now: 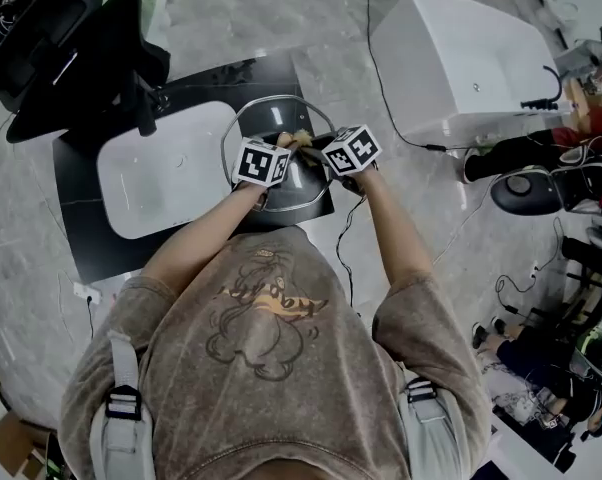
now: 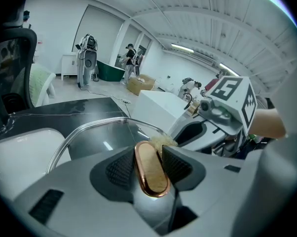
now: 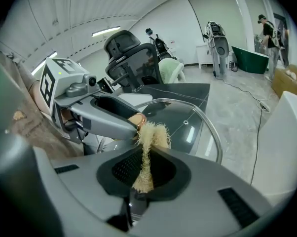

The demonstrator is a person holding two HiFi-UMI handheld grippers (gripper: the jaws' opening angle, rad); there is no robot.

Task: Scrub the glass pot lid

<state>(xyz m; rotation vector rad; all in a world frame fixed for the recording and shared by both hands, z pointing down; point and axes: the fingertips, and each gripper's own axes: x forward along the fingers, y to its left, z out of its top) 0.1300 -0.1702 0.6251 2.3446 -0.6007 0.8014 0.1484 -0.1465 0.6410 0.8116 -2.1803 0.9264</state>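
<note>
The glass pot lid (image 1: 249,118) has a metal rim and rests tilted over a black mat (image 1: 91,243). My left gripper (image 2: 151,157) is shut on the lid's copper-coloured oval handle (image 2: 149,169); the glass (image 2: 96,132) curves away beyond the jaws. My right gripper (image 3: 146,164) is shut on a pale yellow fibrous scrubber (image 3: 148,139), whose frayed end touches the lid close to the handle (image 3: 138,119). In the head view both grippers meet over the lid: the left gripper (image 1: 284,146), the right gripper (image 1: 313,148), and the scrubber (image 1: 299,138) between them.
A white basin (image 1: 161,173) lies on the mat left of the lid. A black office chair (image 1: 71,58) stands at the far left. A white tub (image 1: 471,63) sits at the right, with a cable (image 1: 381,83) across the marble floor. Dark bags and gear (image 1: 561,178) lie further right.
</note>
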